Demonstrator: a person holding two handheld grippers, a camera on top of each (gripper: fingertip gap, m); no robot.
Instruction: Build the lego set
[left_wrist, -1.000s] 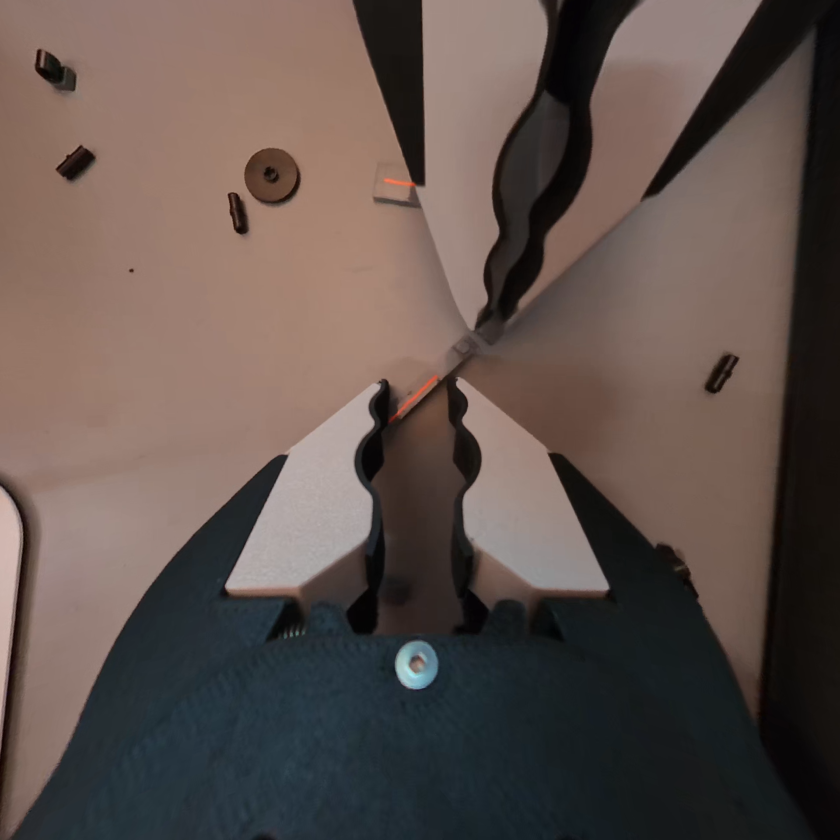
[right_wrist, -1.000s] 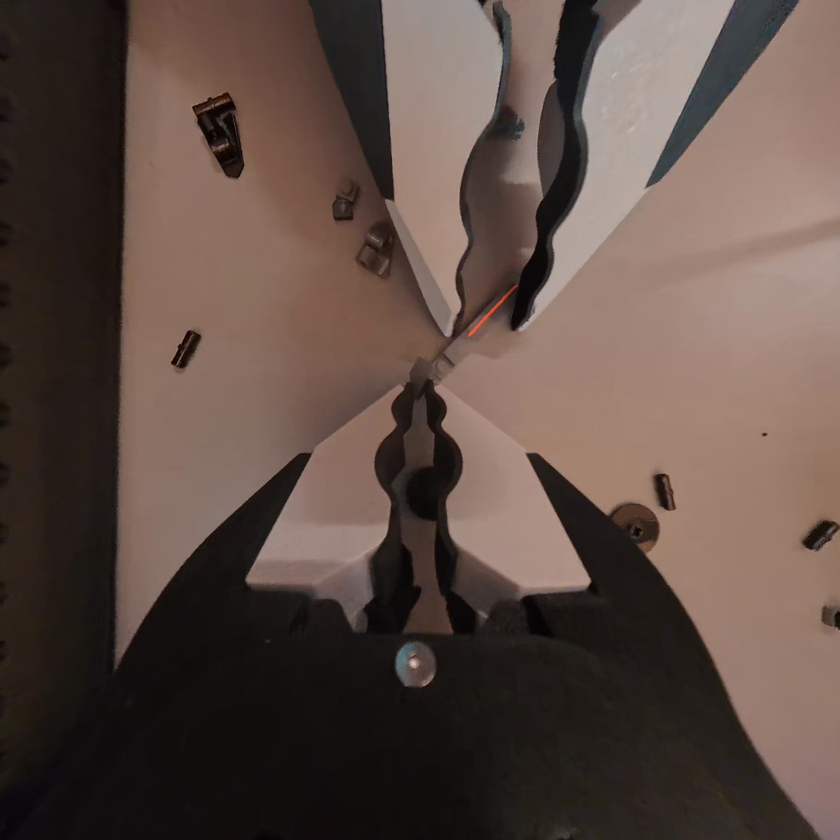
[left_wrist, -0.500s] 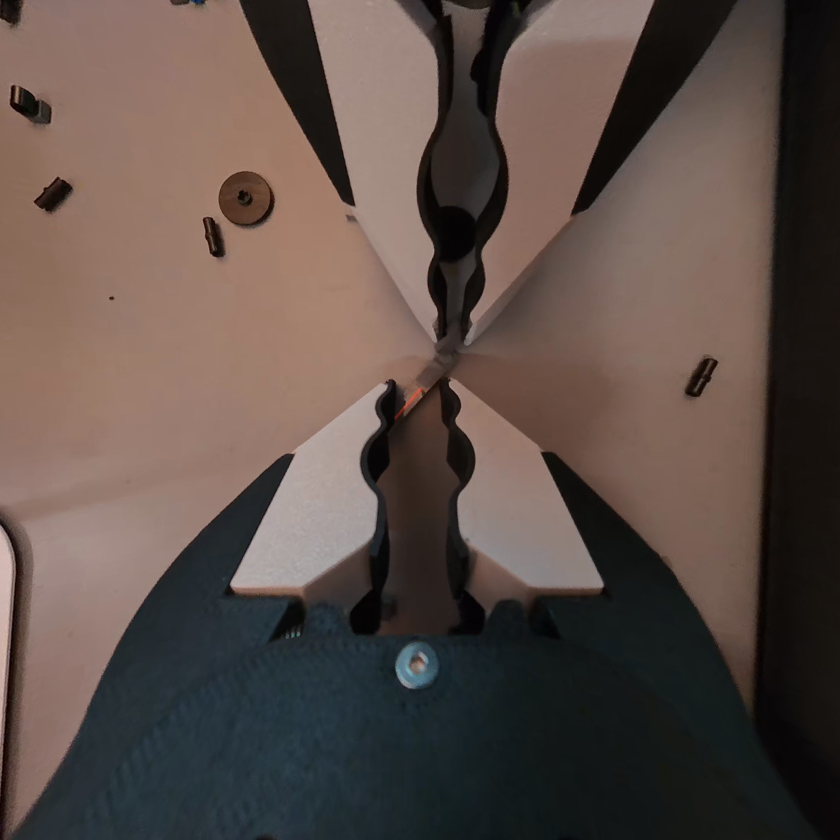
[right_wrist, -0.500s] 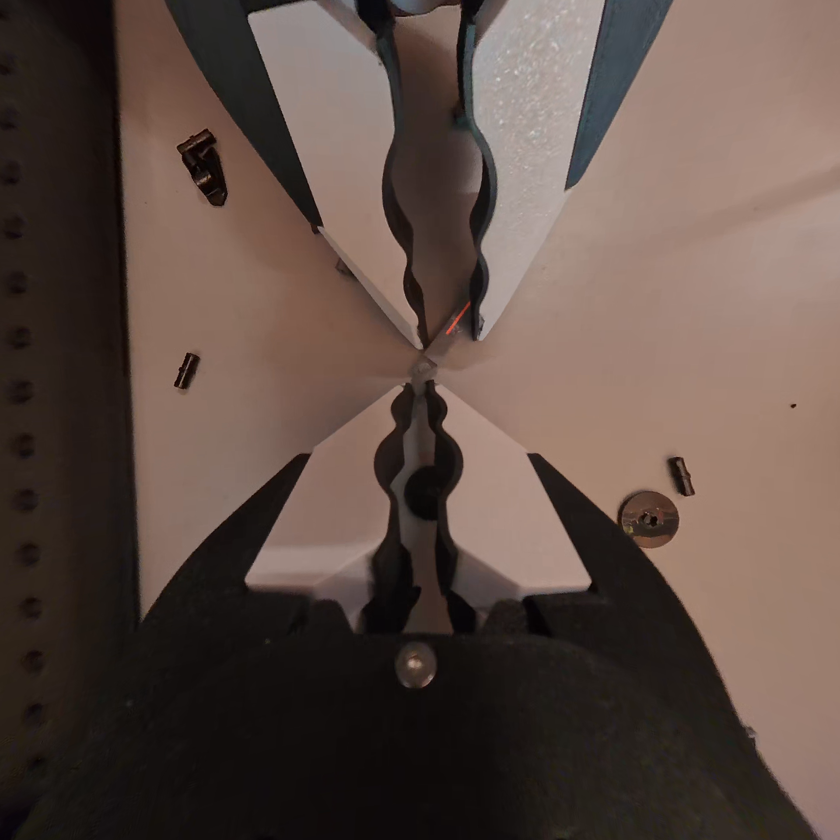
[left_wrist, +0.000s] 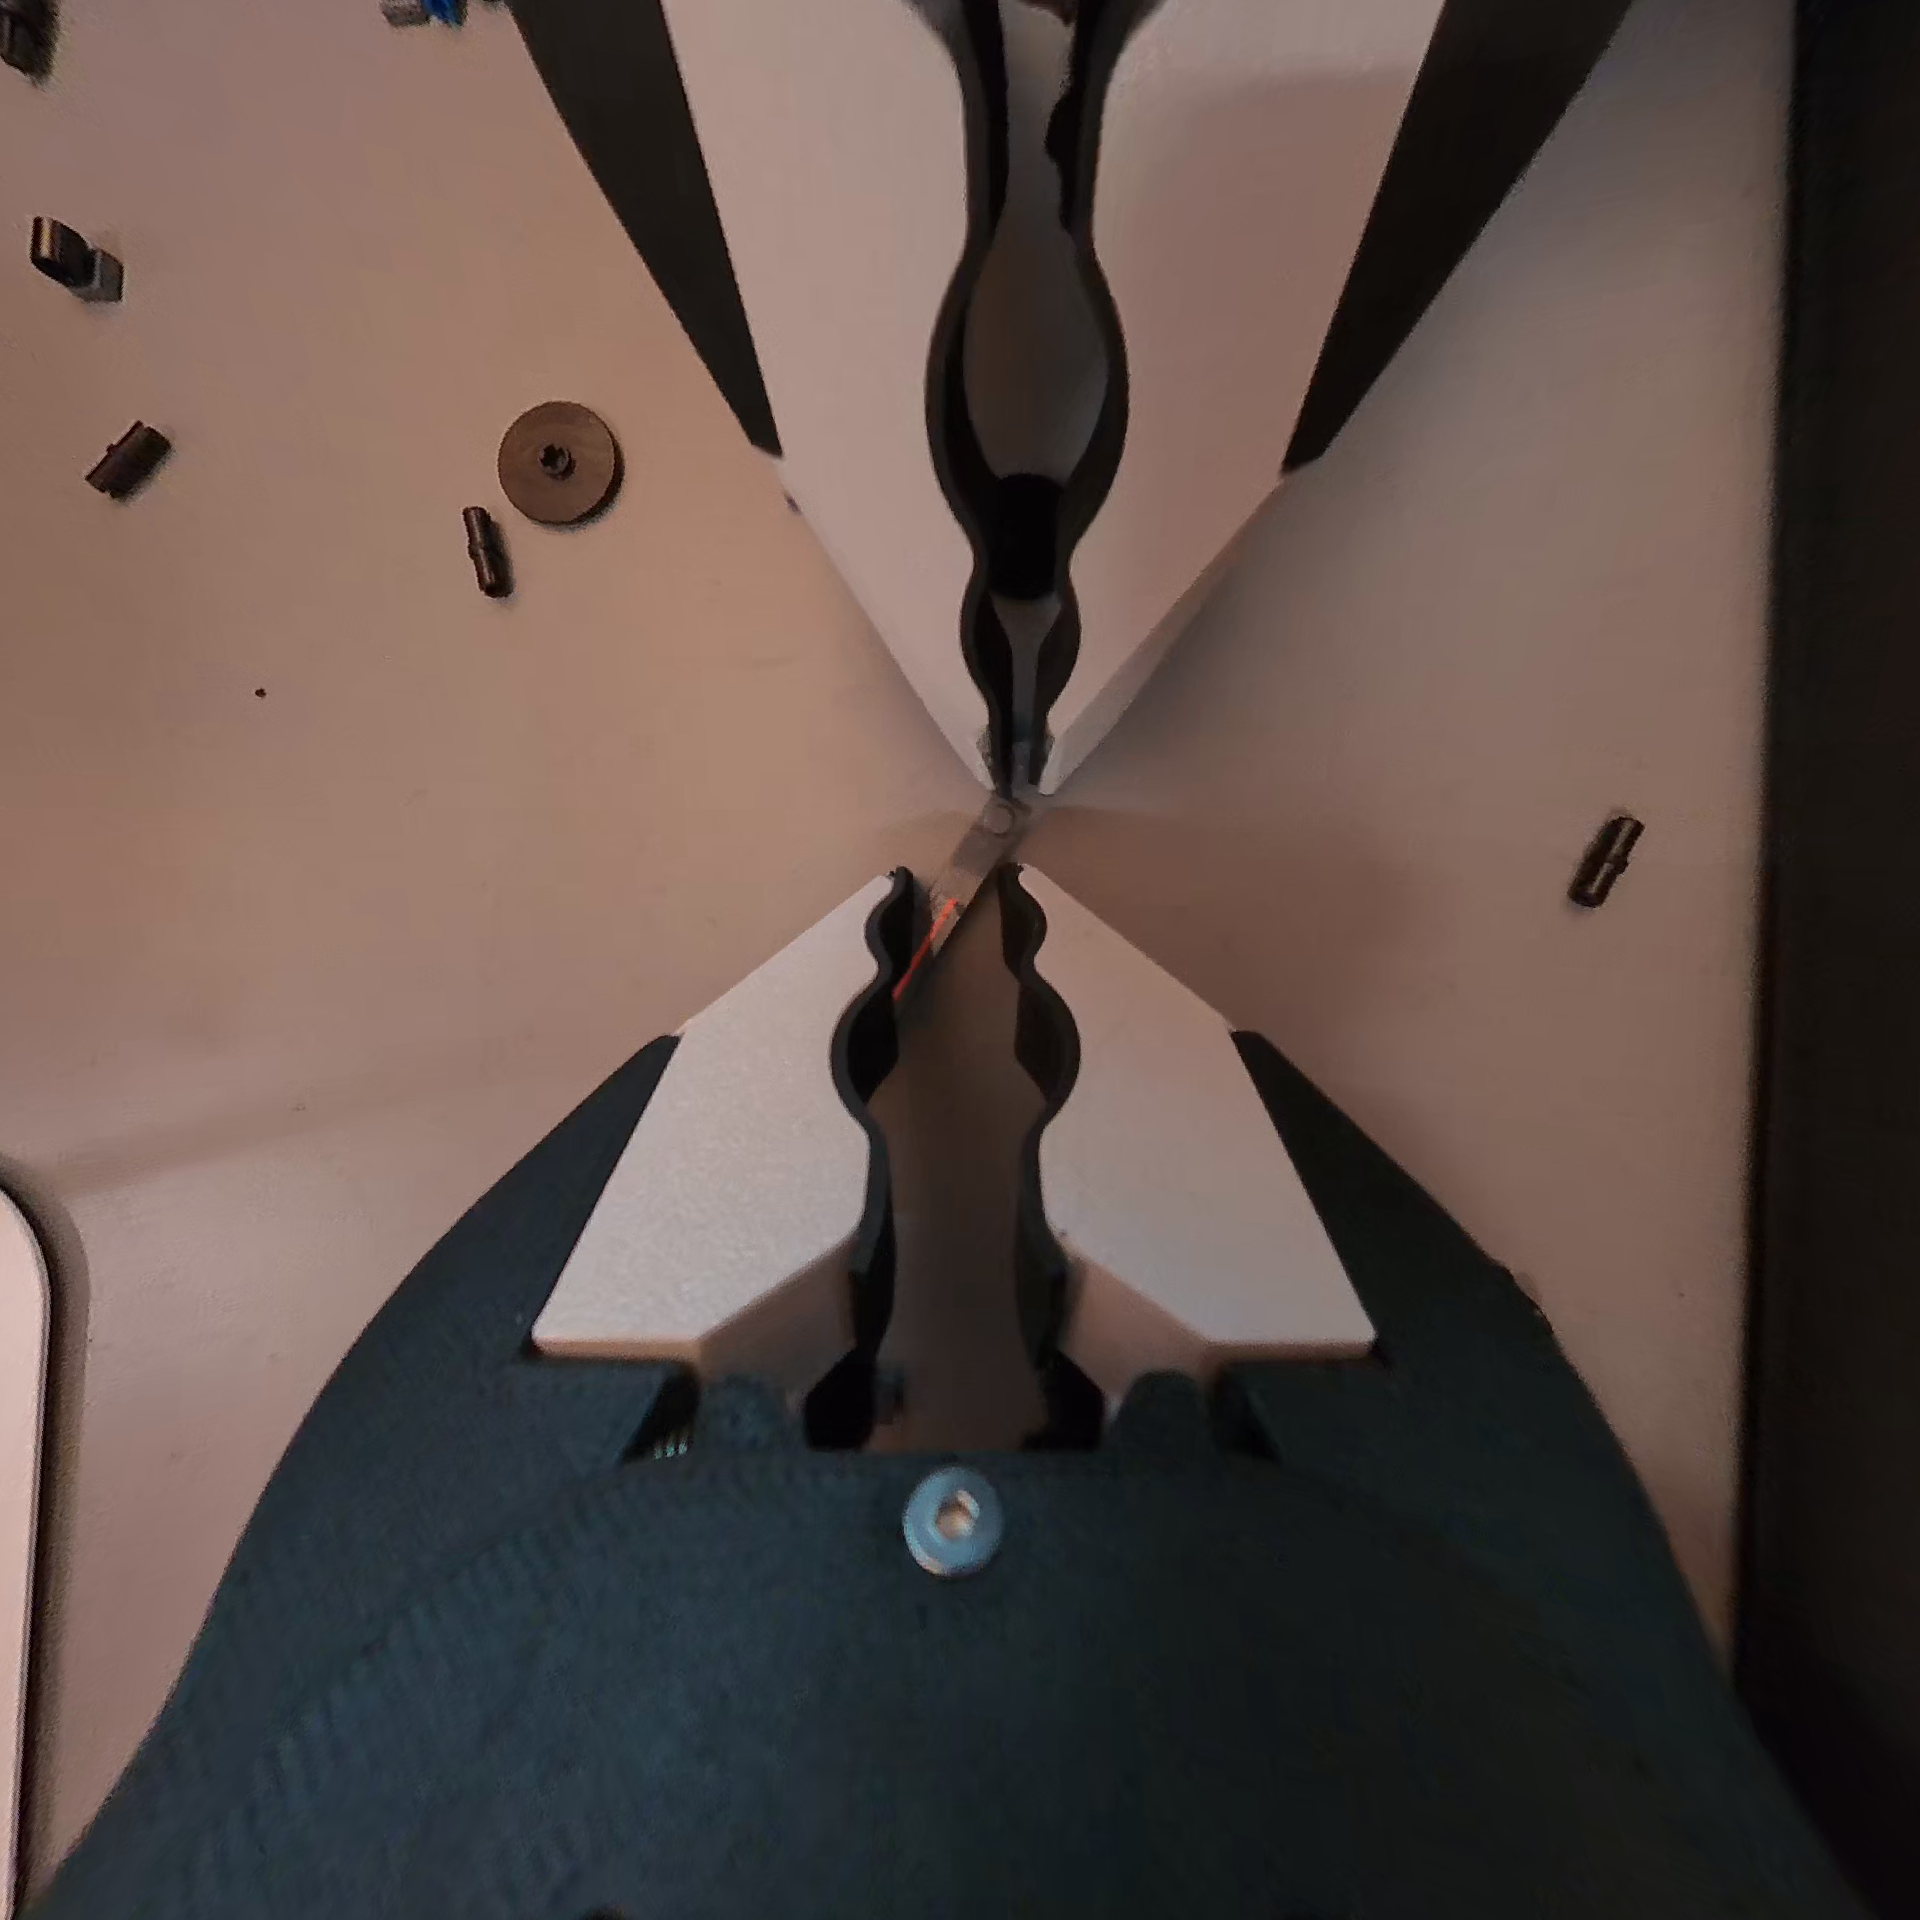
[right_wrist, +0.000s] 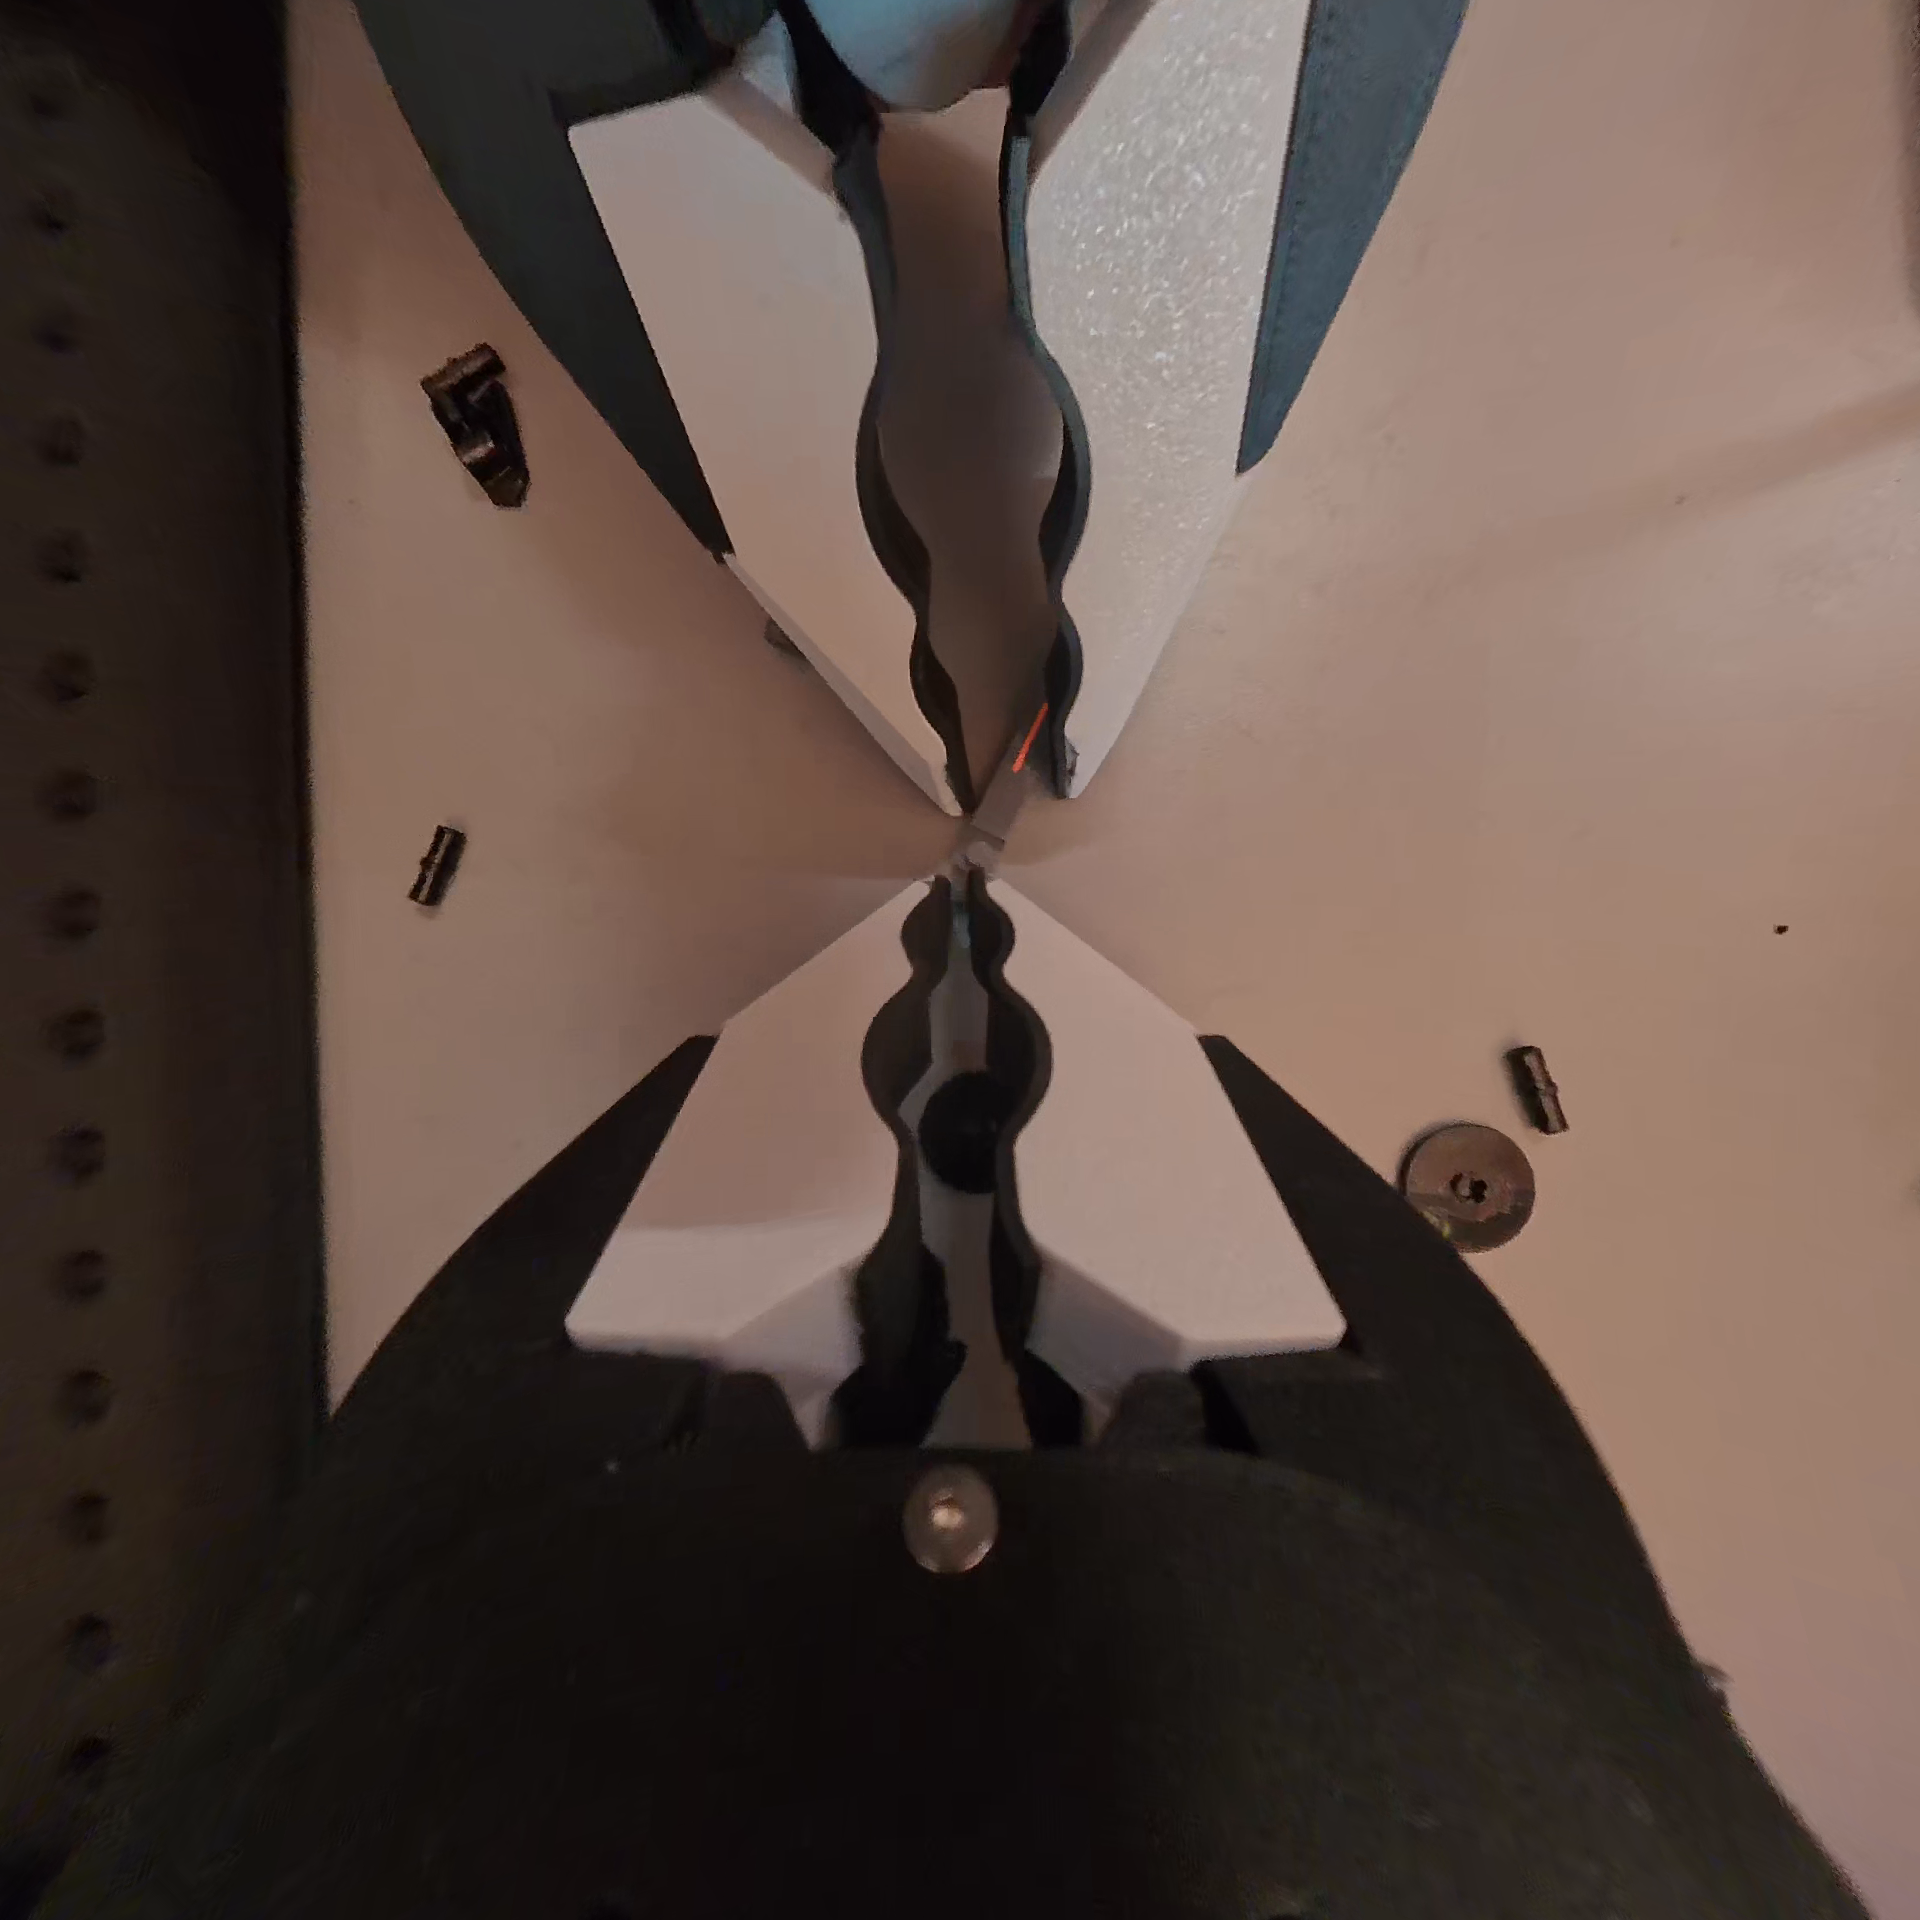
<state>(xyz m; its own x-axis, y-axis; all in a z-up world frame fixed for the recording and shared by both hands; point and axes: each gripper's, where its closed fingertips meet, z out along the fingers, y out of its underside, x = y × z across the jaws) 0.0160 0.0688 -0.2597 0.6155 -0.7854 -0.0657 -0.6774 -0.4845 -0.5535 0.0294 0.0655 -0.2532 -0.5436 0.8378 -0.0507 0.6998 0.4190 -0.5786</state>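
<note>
My left gripper (left_wrist: 953, 883), dark teal, is shut on a thin grey plate with an orange line (left_wrist: 971, 857), held slantwise between its tips. My right gripper (right_wrist: 956, 883), black, is shut on a thin pale grey piece (right_wrist: 961, 1029) with a black round part (right_wrist: 961, 1132) further back between the jaws. The two grippers face each other tip to tip above the pale table. The plate's end (right_wrist: 1003, 805) touches the small grey end of the right gripper's piece (right_wrist: 968, 857). The right gripper (left_wrist: 1013, 764) shows at the top of the left wrist view, the left gripper (right_wrist: 1013, 784) at the top of the right wrist view.
Loose dark parts lie on the table: a black disc (left_wrist: 559, 462), short pins (left_wrist: 486, 551) (left_wrist: 1603, 862), small blocks (left_wrist: 127, 459) (left_wrist: 75, 272) and a clip piece (right_wrist: 478, 436). A dark perforated strip (right_wrist: 104, 935) borders the table. A white object (left_wrist: 16, 1455) lies at the left edge. Left and right tips are no more than a few centimetres apart. Left tips and right tips are each some 11 cm from the black disc (left_wrist: 559, 462). The right camera catches it too, in the right wrist view (right_wrist: 1462, 1187).
The right gripper has swung from a tilt to straight head-on with the left one. The two held pieces have stayed tip to tip.
</note>
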